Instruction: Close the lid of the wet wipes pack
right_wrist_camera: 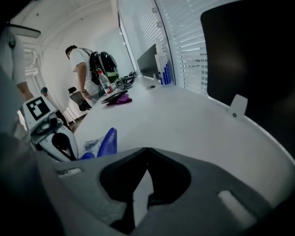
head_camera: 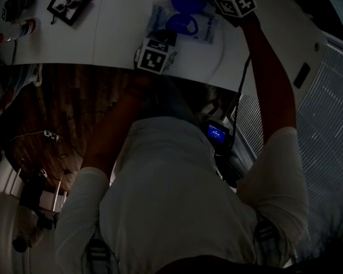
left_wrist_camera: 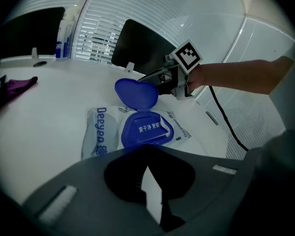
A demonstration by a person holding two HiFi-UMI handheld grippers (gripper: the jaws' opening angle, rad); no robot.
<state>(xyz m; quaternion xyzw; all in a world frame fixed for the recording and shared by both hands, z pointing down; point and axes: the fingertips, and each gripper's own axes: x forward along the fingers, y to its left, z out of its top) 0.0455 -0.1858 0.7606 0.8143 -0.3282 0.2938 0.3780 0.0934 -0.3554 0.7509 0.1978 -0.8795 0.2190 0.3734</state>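
Note:
The wet wipes pack point(left_wrist_camera: 105, 134) lies flat on the white table point(left_wrist_camera: 49, 112), just ahead of my left gripper point(left_wrist_camera: 147, 145). Its blue lid point(left_wrist_camera: 136, 93) stands open and upright behind the blue opening ring point(left_wrist_camera: 146, 130). My left gripper's jaws are shut and hold nothing. Behind the lid, on its far side, my right gripper point(left_wrist_camera: 160, 82) comes in from the right. In the right gripper view its jaws point(right_wrist_camera: 146, 149) meet, shut and empty, and the lid point(right_wrist_camera: 107, 140) shows edge-on to their left. The head view shows the pack point(head_camera: 186, 20) between the two marker cubes.
A purple cloth point(left_wrist_camera: 19, 85) lies at the far left of the table, with bottles point(left_wrist_camera: 64, 33) and a dark monitor point(left_wrist_camera: 142, 48) at the back. A black picture frame point(head_camera: 66, 3) and a bottle point(head_camera: 14, 30) sit left. The table edge point(head_camera: 103, 66) runs close to me. A person point(right_wrist_camera: 83, 75) stands far off.

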